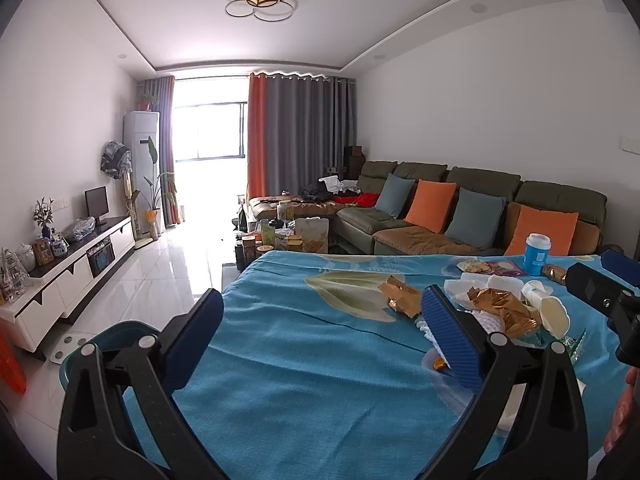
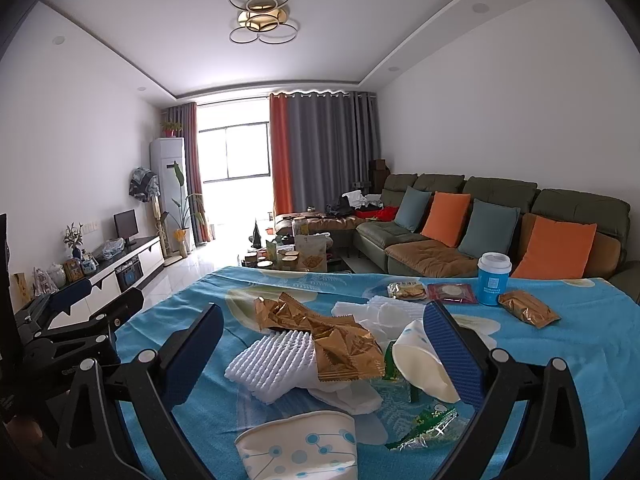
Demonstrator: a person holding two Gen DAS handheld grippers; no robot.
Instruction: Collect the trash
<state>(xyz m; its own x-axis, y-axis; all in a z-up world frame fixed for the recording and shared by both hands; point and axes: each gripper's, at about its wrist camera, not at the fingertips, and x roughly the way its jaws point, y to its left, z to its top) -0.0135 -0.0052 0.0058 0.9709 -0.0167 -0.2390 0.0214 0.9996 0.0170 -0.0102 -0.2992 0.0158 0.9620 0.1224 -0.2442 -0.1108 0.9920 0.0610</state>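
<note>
Trash lies in a heap on the blue tablecloth (image 2: 560, 360): gold foil wrappers (image 2: 340, 344), a white ribbed foam sheet (image 2: 272, 356), a tipped paper cup (image 2: 420, 364), a crushed paper cup (image 2: 300, 444) and a green wrapper (image 2: 428, 428). My right gripper (image 2: 324, 352) is open just above the heap, its fingers on either side of it and holding nothing. My left gripper (image 1: 324, 332) is open over bare cloth, left of the gold wrappers (image 1: 400, 296) and the tipped cup (image 1: 548, 304). Each gripper shows in the other's view: the right gripper (image 1: 600, 274) and the left gripper (image 2: 96, 300).
At the table's far right stand an upright blue lidded cup (image 2: 493, 280), a gold packet (image 2: 528, 309), a cracker packet (image 2: 406, 290) and a maroon sachet (image 2: 452, 293). A teal tub (image 1: 100, 340) sits below the table's left edge. A sofa (image 2: 440, 256) and a cluttered low table (image 2: 296, 256) lie beyond.
</note>
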